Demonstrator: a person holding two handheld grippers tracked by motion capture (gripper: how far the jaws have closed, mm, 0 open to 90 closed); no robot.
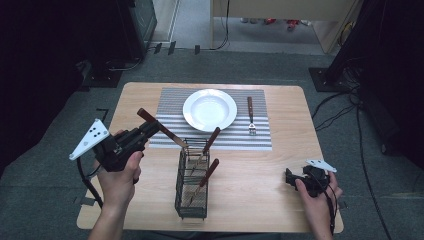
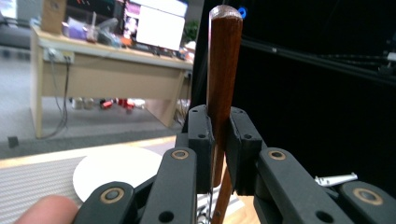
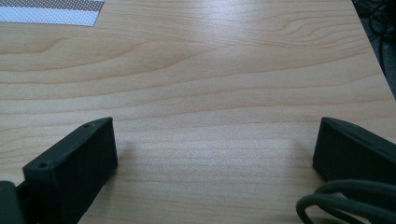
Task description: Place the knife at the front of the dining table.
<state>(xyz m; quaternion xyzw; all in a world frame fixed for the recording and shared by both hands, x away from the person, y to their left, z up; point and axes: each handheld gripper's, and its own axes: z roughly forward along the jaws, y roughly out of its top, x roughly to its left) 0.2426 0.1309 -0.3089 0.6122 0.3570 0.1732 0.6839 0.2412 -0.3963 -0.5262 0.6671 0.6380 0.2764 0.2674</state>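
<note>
Two grippers, one working: the left gripper (image 1: 150, 131), clamped on the wooden handle of a knife (image 1: 161, 128), carried in the air above the table's left side; in the left gripper view the handle (image 2: 223, 70) stands upright between the closed jaws; blade end slanting down toward the top edge of the wire basket (image 1: 192, 186), whether clear of it or not I cannot tell; the right gripper (image 1: 290, 178), jaws wide apart and holding nothing, resting low over bare table (image 3: 210, 84) at the near right; two more wooden-handled pieces leaning in the basket; white plate (image 1: 210, 110) on the striped mat (image 1: 260, 135) beyond; fork (image 1: 251, 116) lying just right of the plate. Step in hand, as judged: lifting the knife out of the basket to lay a place setting. Next move calls for raising the blade fully free, then carrying it to the mat beside the plate and lowering it flat before letting go.
</note>
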